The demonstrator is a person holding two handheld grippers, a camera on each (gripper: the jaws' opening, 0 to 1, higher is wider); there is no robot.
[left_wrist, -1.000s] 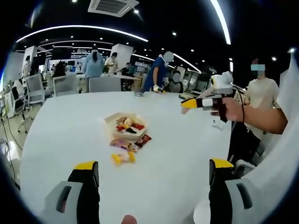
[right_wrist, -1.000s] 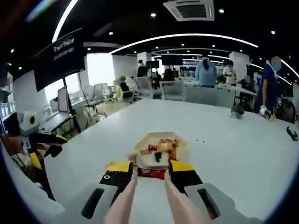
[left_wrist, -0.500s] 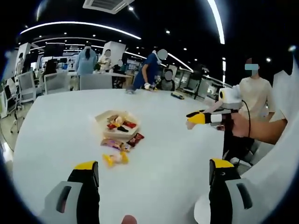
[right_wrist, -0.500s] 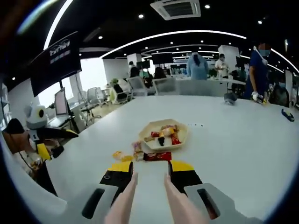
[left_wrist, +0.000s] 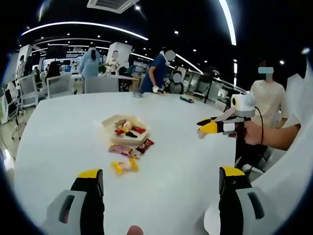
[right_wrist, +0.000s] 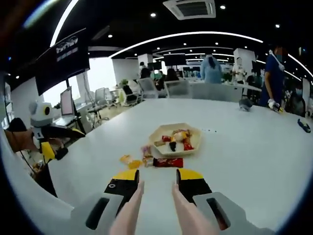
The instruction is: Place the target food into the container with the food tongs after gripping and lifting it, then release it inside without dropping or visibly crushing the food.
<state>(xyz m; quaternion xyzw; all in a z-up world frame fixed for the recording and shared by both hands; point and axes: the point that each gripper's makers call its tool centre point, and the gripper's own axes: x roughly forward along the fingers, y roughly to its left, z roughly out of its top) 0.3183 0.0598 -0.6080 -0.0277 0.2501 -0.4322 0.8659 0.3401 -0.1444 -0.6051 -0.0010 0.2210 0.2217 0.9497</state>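
Mid-table: tray of snacks, loose wrappers just near of it. Right claw pinching tongs, hovering short of them; left claw spread wide. Approach step; next, lowering tong tips around one wrapper.

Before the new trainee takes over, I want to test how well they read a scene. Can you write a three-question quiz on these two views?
1. True or false: the container is empty.
2. The yellow-wrapped snack lies: A) inside the container, B) on the table outside the container, C) between the tong tips.
3. Fill in: the food tongs are held by the ____ claw.

Key: 1 false, it holds wrapped snacks. 2 B. 3 right; the tongs run forward between the jaws of the right claw.
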